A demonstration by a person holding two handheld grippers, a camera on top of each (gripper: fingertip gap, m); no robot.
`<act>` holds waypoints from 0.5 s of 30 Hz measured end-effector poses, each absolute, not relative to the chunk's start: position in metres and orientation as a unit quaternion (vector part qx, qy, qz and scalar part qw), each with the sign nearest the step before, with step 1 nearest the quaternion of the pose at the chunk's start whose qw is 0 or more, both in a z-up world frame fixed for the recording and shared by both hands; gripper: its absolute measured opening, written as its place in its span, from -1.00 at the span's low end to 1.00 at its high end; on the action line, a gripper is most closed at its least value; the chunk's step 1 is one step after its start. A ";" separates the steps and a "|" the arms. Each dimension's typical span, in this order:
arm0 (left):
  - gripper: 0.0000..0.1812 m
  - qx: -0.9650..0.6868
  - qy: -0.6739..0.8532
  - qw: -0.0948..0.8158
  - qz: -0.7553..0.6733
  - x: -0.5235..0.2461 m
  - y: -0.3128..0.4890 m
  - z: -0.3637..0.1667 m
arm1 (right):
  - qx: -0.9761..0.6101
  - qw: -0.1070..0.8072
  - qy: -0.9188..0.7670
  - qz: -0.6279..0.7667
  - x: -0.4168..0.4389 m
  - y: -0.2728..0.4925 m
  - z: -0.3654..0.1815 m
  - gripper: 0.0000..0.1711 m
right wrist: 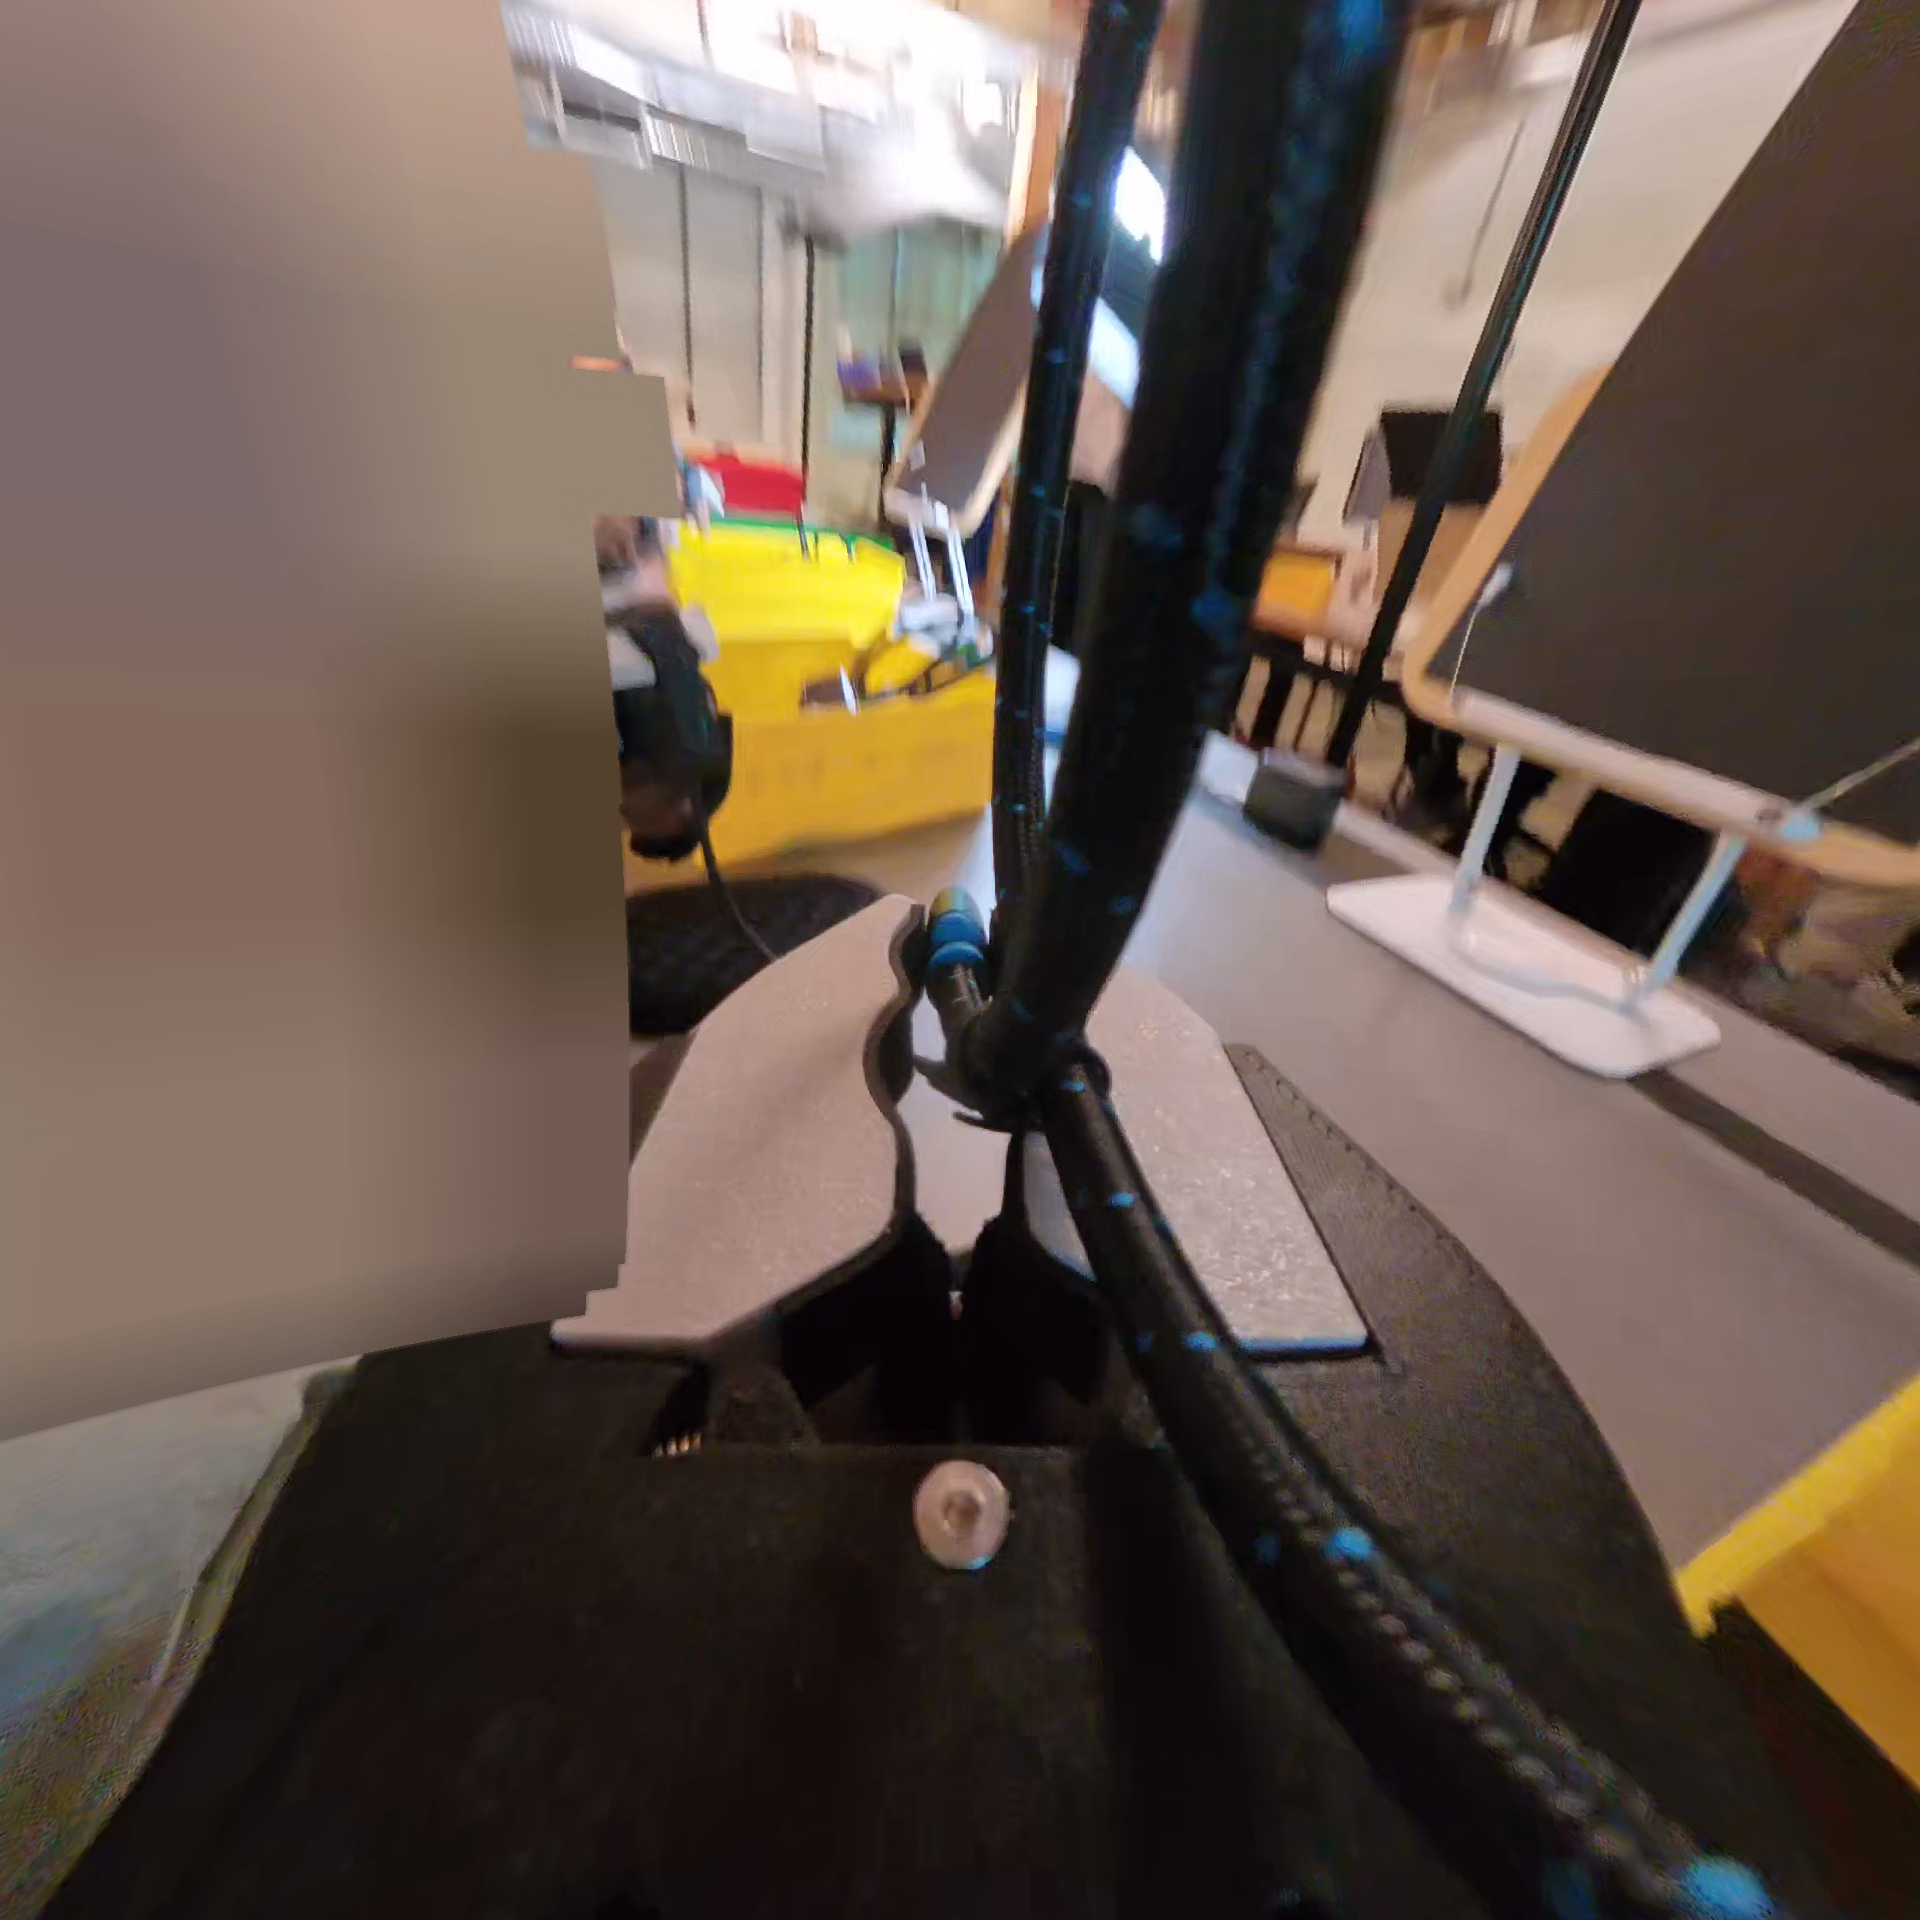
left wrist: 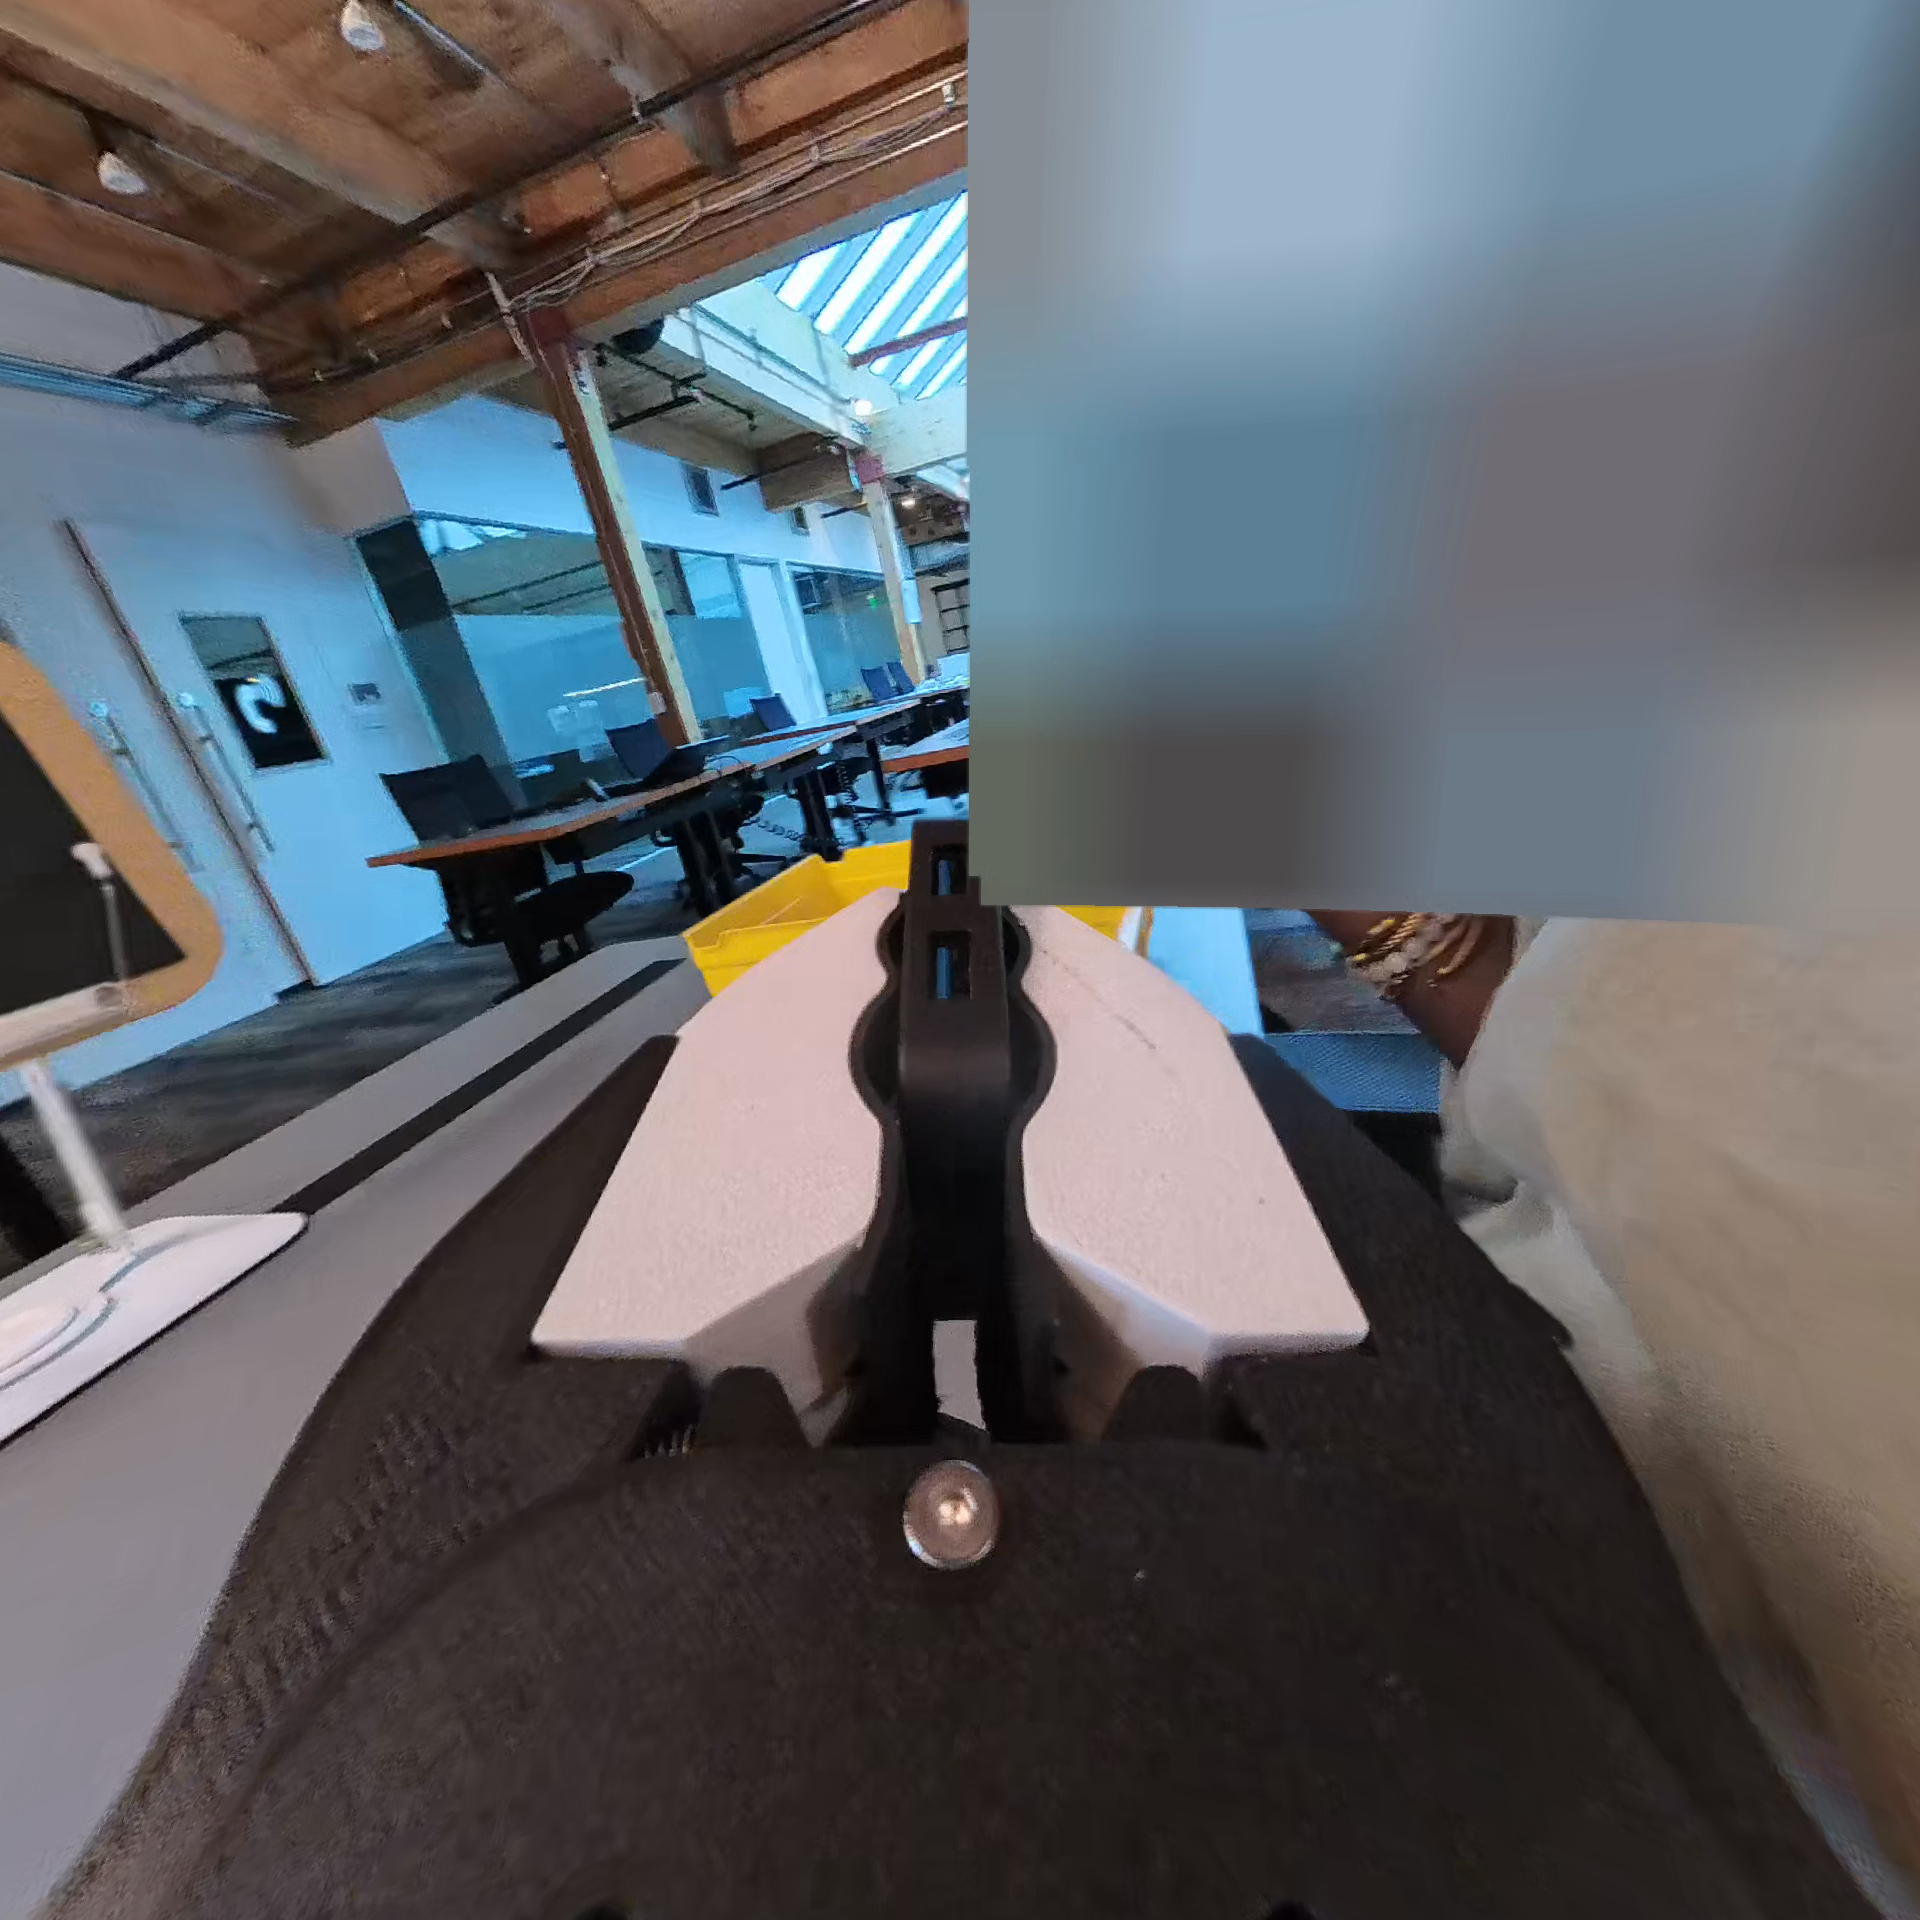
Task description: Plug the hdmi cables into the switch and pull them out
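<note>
Left claw [left wrist: 951, 997]: closed on a thin black switch [left wrist: 948, 1023], which stands on edge between the two white fingers [left wrist: 748, 1153] and pokes out past their tips.
Switch: two small rectangular ports with blue inside show on its narrow edge, one above the other (the upper one sits right at the border of the blurred patch).
Yellow bin [left wrist: 774, 930]: just behind the switch, on the far side of the left claw's tips.
Grey bench [left wrist: 343, 1288]: below and to the left of the switch; a white stand base [left wrist: 145, 1288] rests on it, carrying a wood-framed dark panel [left wrist: 62, 883] well to the left of the switch.
Person: a pale sleeve [left wrist: 1621, 1195] and a wrist with beaded bracelets [left wrist: 1403, 951] to the right of the switch.
Right claw [right wrist: 997, 997]: its white fingers [right wrist: 774, 1132] stand apart, and a bundle of black braided hdmi cables [right wrist: 1091, 665] with blue flecks rises between them; whether the fingers press on the bundle I cannot tell.
Cable bundle: tied together near the right claw's tips, with a blue-ringed plug end [right wrist: 951, 940] just beside the left finger; one strand runs back over the claw body toward the camera.
</note>
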State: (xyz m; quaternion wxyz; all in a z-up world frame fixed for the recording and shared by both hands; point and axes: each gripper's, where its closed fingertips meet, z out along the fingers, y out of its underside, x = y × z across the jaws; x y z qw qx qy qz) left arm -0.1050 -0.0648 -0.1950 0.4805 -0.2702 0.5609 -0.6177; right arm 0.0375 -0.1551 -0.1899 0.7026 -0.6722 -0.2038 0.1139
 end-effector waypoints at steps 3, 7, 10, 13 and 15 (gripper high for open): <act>-0.84 -0.298 0.563 0.509 -0.579 -0.093 -0.056 -0.205 | -0.764 0.620 -0.179 0.020 0.057 -0.152 -0.221 -0.84; -0.84 -0.304 0.556 0.548 -0.546 -0.099 -0.044 -0.199 | -0.850 0.496 -0.071 -0.163 0.133 -0.190 -0.245 -0.85; -0.84 -0.300 0.537 0.555 -0.561 -0.108 -0.039 -0.193 | -0.860 0.447 0.039 -0.241 0.186 -0.234 -0.247 -0.86; -0.84 -0.304 0.531 0.556 -0.563 -0.108 -0.035 -0.194 | -0.873 0.398 0.107 -0.259 0.215 -0.268 -0.263 -0.86; -0.84 -0.310 0.537 0.554 -0.555 -0.104 -0.036 -0.197 | -0.885 0.398 0.116 -0.213 0.216 -0.271 -0.277 -0.86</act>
